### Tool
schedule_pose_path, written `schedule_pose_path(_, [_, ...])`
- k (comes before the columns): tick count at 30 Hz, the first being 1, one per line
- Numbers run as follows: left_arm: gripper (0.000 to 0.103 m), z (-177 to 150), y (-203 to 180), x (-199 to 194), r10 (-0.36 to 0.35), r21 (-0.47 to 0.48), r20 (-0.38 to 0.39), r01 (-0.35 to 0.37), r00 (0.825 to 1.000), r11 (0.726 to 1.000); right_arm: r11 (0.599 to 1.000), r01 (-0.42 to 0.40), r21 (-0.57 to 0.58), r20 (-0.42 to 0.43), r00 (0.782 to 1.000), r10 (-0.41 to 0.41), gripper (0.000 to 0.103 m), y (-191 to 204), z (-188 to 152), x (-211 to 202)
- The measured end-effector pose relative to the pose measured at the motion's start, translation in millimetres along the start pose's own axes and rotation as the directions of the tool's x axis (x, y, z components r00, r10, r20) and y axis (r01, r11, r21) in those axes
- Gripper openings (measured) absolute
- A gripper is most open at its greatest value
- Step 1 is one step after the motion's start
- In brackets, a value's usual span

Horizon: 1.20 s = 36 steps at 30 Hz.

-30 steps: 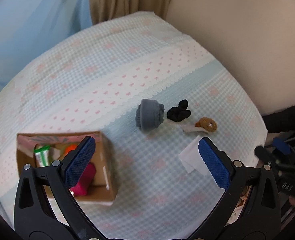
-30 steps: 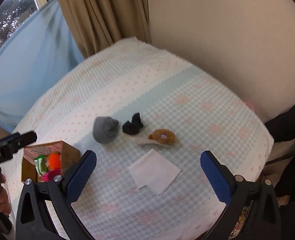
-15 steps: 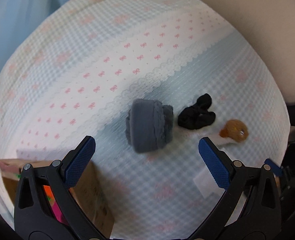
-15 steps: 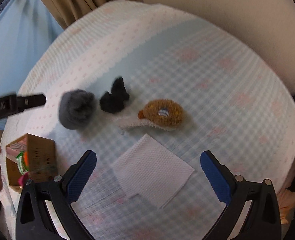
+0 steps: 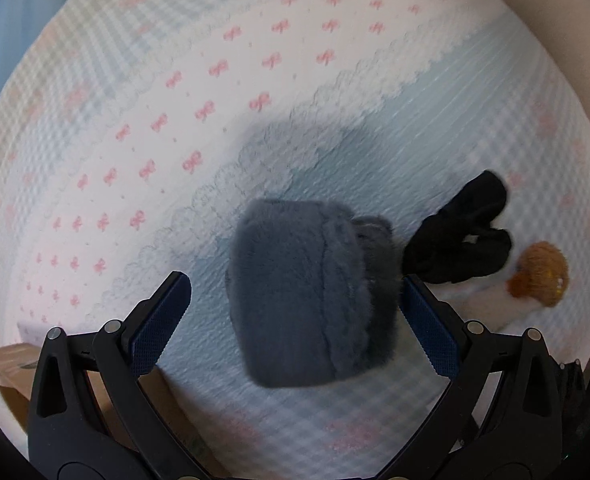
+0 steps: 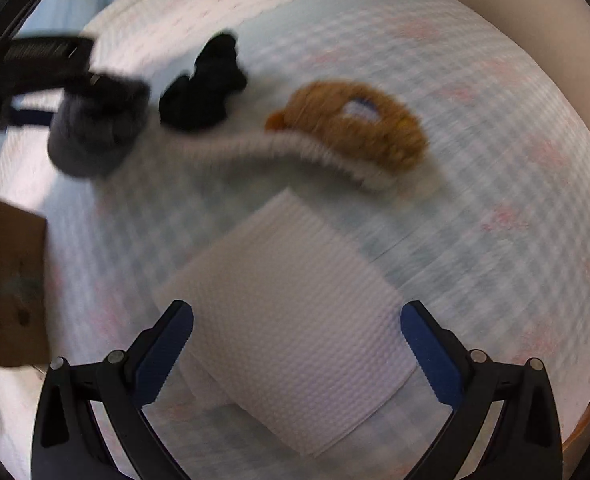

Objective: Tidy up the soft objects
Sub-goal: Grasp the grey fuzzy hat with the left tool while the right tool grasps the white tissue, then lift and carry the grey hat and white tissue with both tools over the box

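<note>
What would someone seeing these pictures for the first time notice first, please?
Most striking is the fluffy grey rolled fabric bundle, filling the middle of the left wrist view between the open blue-padded fingers of the left gripper. In the right wrist view, the white textured folded cloth lies flat on the checked bedspread under the open right gripper. Beyond it sit a fuzzy brown-and-white sock and a crumpled black fabric piece.

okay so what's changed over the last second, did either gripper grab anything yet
Neither has grabbed anything. The left gripper has closed in on the gray fuzzy roll, which now sits between its open fingers, not yet clamped. The right gripper has dropped toward the white folded cloth, also open. The black sock bundle, brown plush piece and cardboard box lie where they were.
</note>
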<state>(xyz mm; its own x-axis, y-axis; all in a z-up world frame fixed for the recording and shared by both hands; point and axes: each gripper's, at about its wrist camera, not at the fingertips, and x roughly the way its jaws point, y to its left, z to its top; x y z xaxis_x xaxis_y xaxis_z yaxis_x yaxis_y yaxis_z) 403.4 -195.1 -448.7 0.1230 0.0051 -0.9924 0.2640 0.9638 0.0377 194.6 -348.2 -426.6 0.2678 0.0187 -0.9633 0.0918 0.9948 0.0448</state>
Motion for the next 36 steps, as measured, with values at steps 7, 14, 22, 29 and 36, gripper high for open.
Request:
schedule_pose_path(7, [0.101, 1, -1, 17, 0.032, 0.008, -0.02, -0.032, 0.999, 0.999, 0.999, 0.01, -0.052, 0.03, 1.0, -0.008, 0.097, 4, -9, 1])
schedule_pose_path(14, [0.065, 5, -16, 21, 0.004, 0.028, -0.02, -0.004, 1.0, 1.0, 0.997, -0.013, -0.074, 0.046, 0.999, 0.017, 0.065, 15, -12, 0])
schedule_pose_path(22, [0.057, -4, -33, 5, 0.012, 0.022, -0.001, -0.012, 1.0, 1.0, 0.994, -0.087, -0.063, 0.035, 0.995, 0.089, 0.016, 14, -4, -11])
schedule_pose_path(29, [0.056, -8, -32, -37, 0.004, 0.006, 0.046, -0.004, 0.999, 1.0, 0.992, -0.12, -0.028, 0.1, 0.988, 0.122, 0.012, 9, 1, -48])
schedule_pose_path(36, [0.056, -27, -28, -98, -0.021, -0.009, 0.122, 0.022, 0.992, 1.0, 0.991, -0.13, -0.028, 0.161, 0.978, 0.133, 0.012, 2, 6, -90])
